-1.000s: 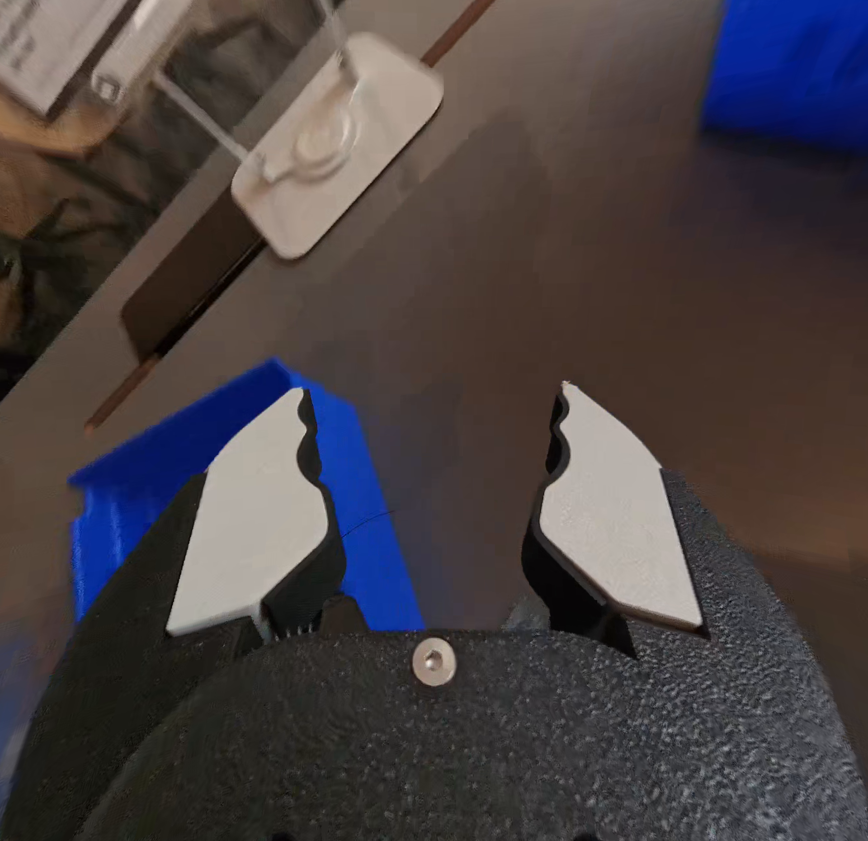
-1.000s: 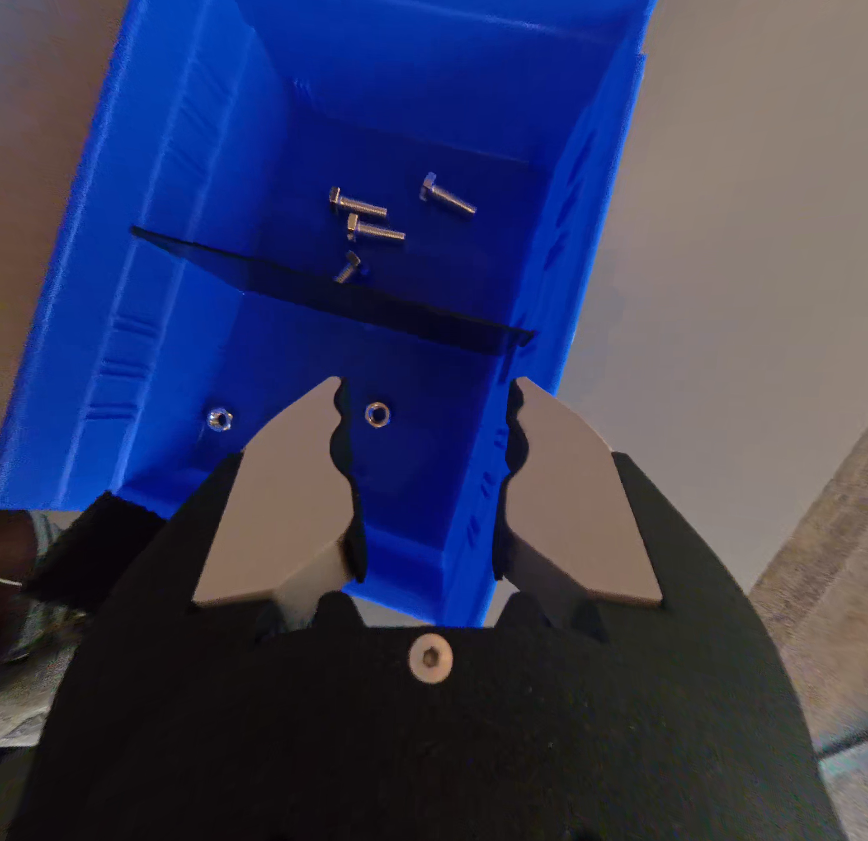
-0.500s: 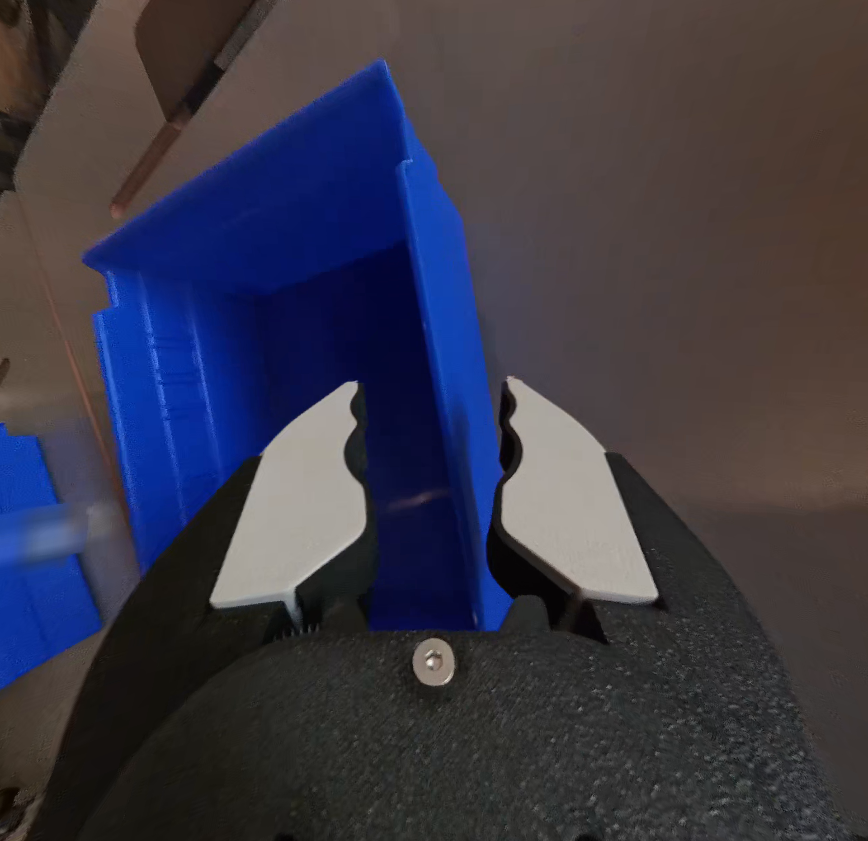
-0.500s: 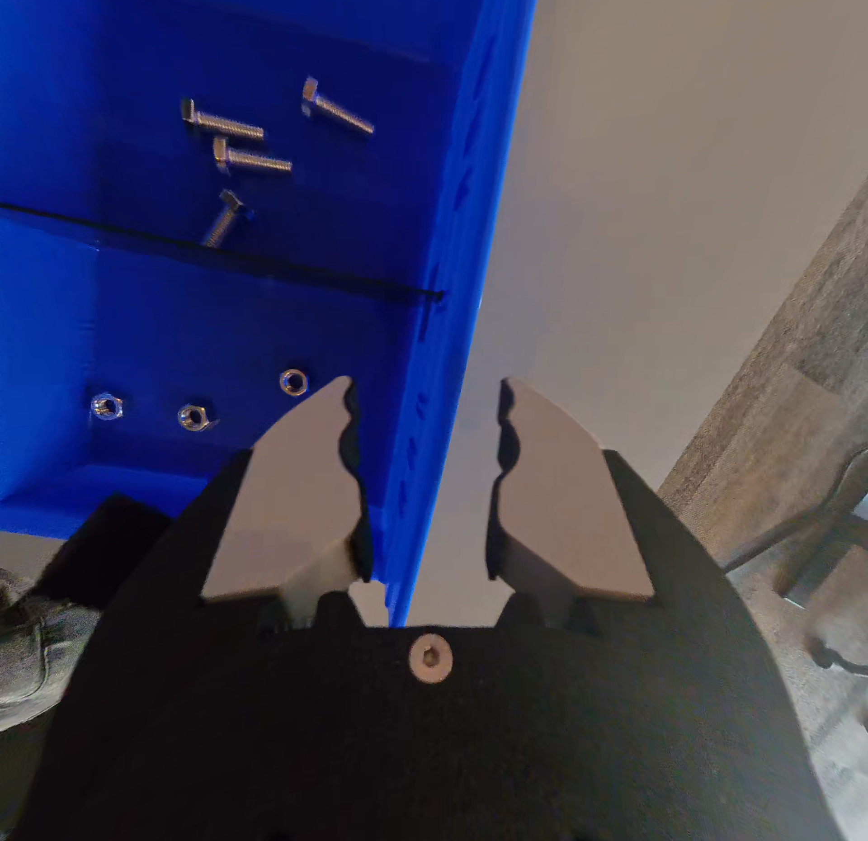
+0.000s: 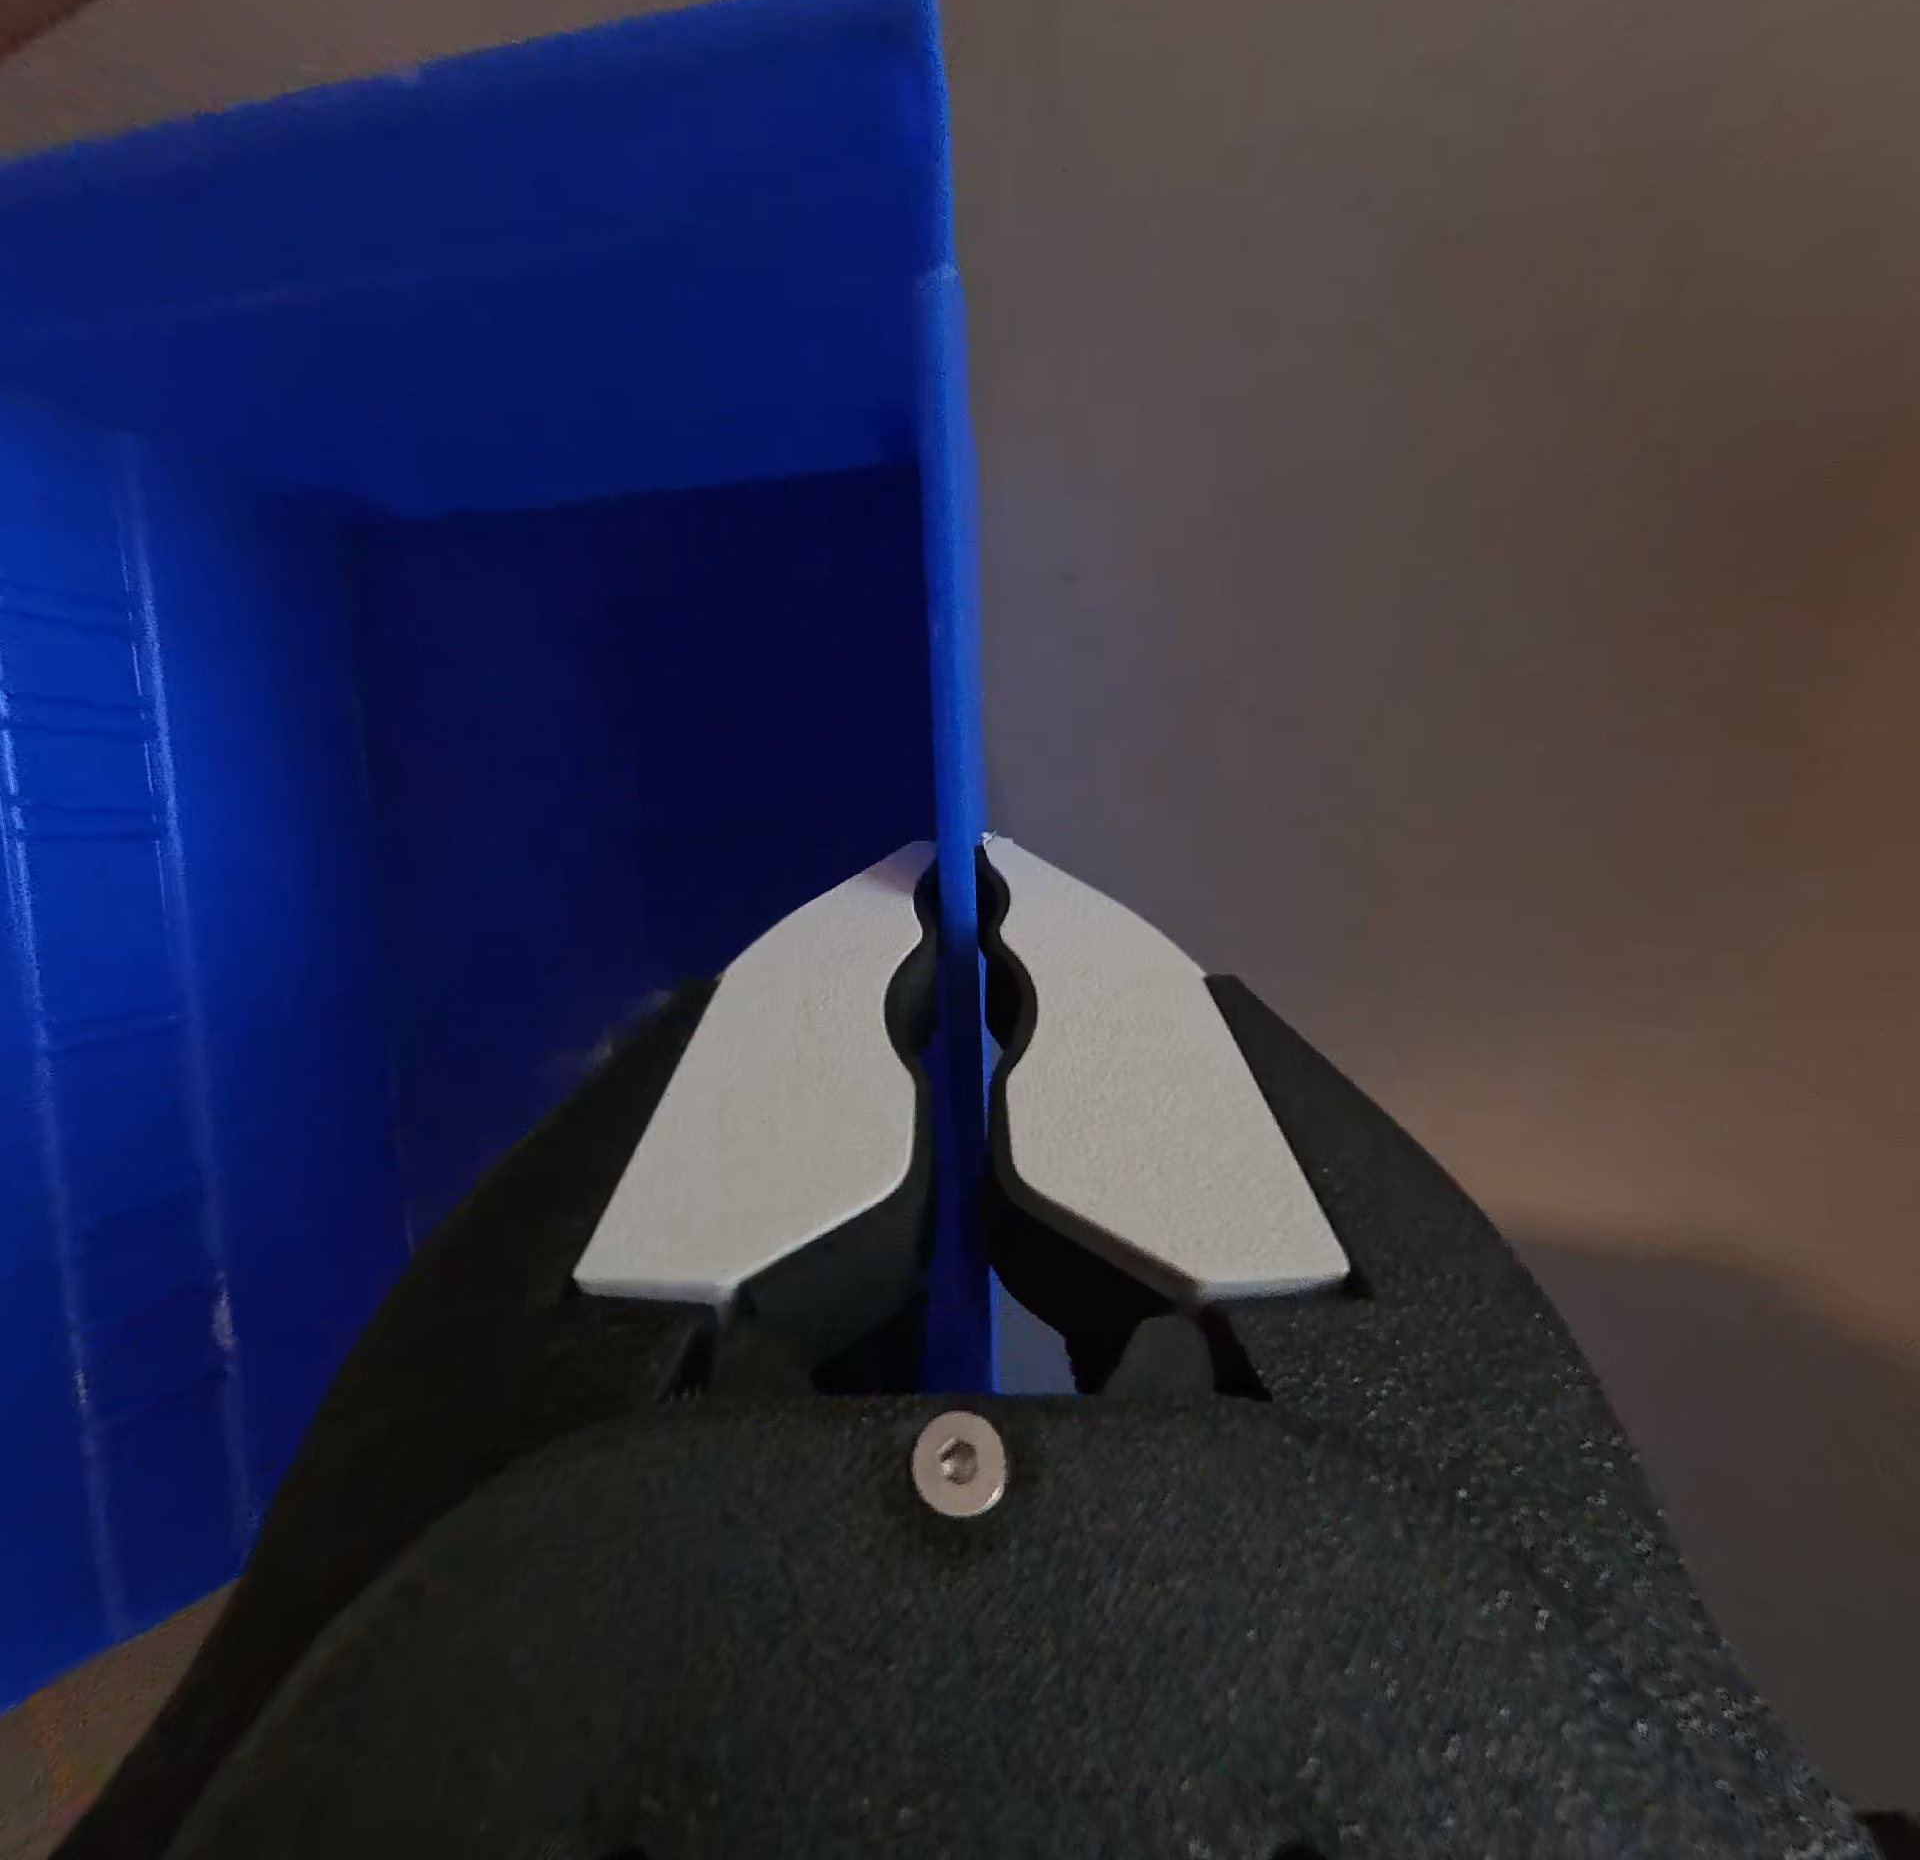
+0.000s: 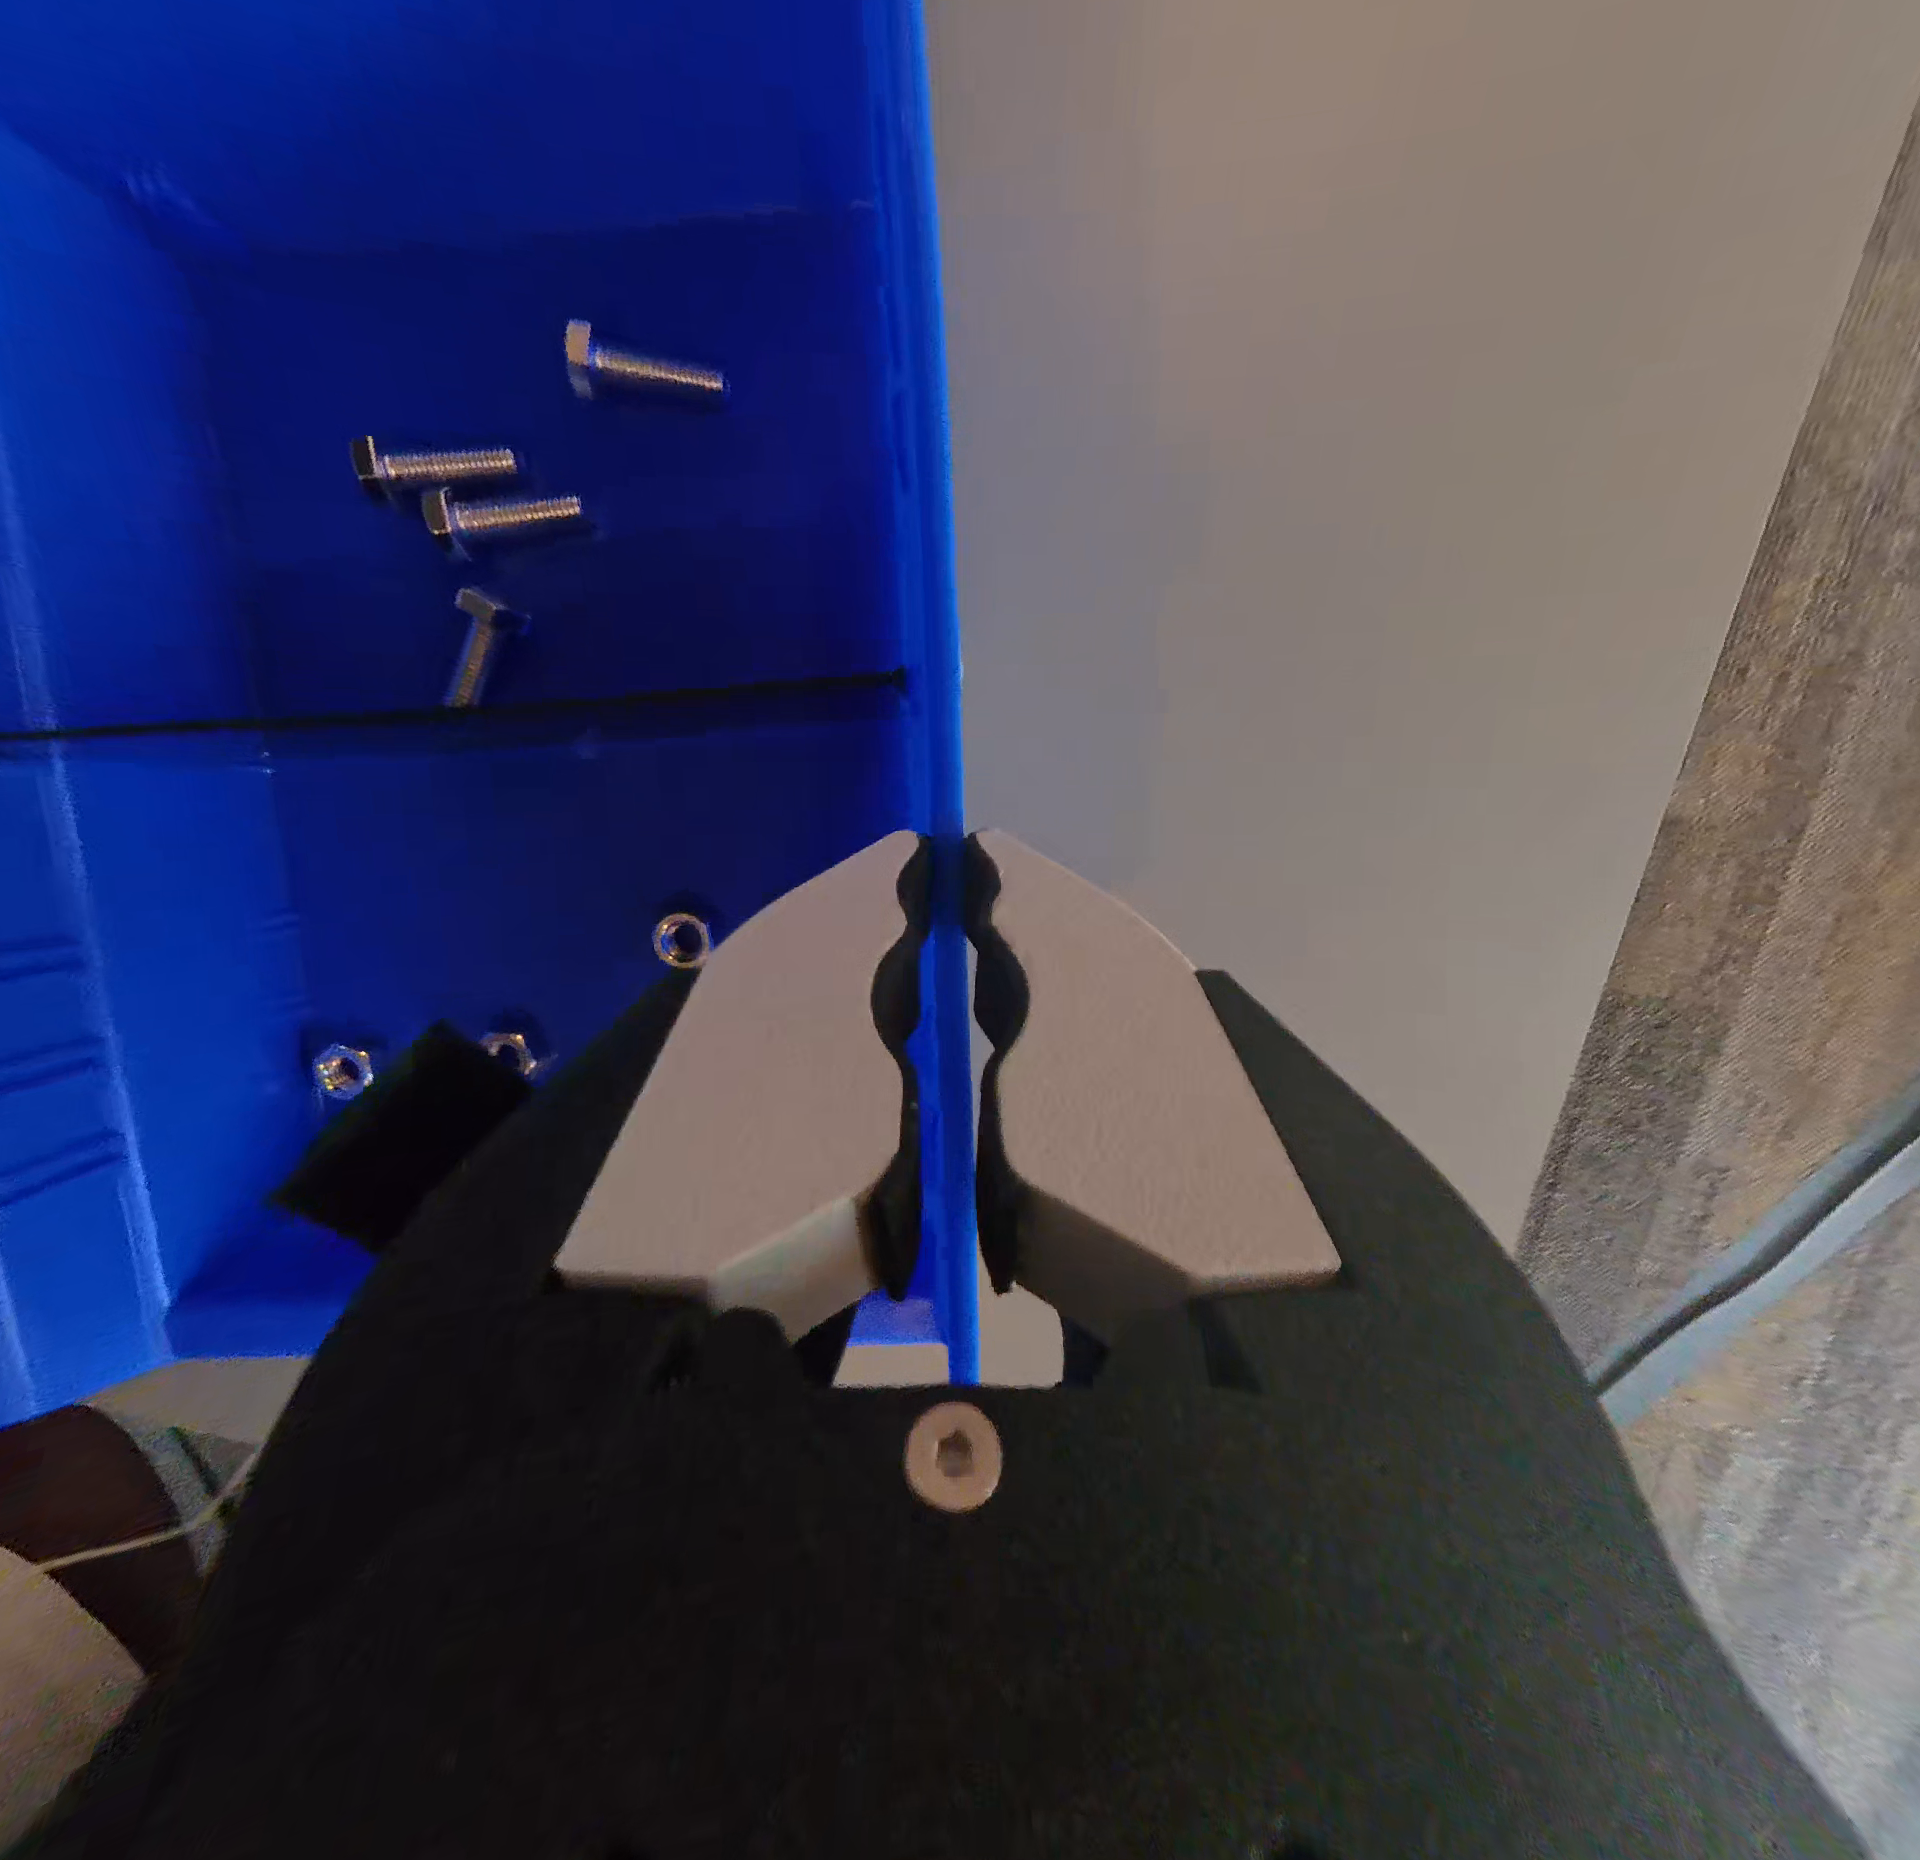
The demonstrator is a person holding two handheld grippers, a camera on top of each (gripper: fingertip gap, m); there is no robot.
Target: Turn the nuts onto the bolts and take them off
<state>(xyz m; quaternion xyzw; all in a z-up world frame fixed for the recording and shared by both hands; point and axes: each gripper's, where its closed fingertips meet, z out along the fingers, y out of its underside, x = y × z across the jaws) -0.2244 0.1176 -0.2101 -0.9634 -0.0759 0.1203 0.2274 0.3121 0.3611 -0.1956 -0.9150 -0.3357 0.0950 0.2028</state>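
My left gripper (image 5: 958, 849) is shut on the right wall (image 5: 951, 563) of a blue bin (image 5: 468, 356); the part of its inside that shows holds nothing. My right gripper (image 6: 943, 836) is shut on the right wall (image 6: 930, 460) of a blue bin split by a thin black divider (image 6: 447, 719). Several silver bolts (image 6: 644, 368) lie loose in its far compartment. Three silver nuts (image 6: 681, 940) lie in the near compartment, one partly hidden by a black block (image 6: 405, 1135).
The bins stand on a plain grey-beige table (image 6: 1299, 460), which also shows to the right of the bin in the left wrist view (image 5: 1455, 563). The table edge and grey floor (image 6: 1766, 875) lie to the right in the right wrist view. Tip to tip, the grippers are about 60 centimeters apart.
Both grippers moved in over the right wall of a blue bin and closed on it. A second ago both were open, the left one away from its bin.
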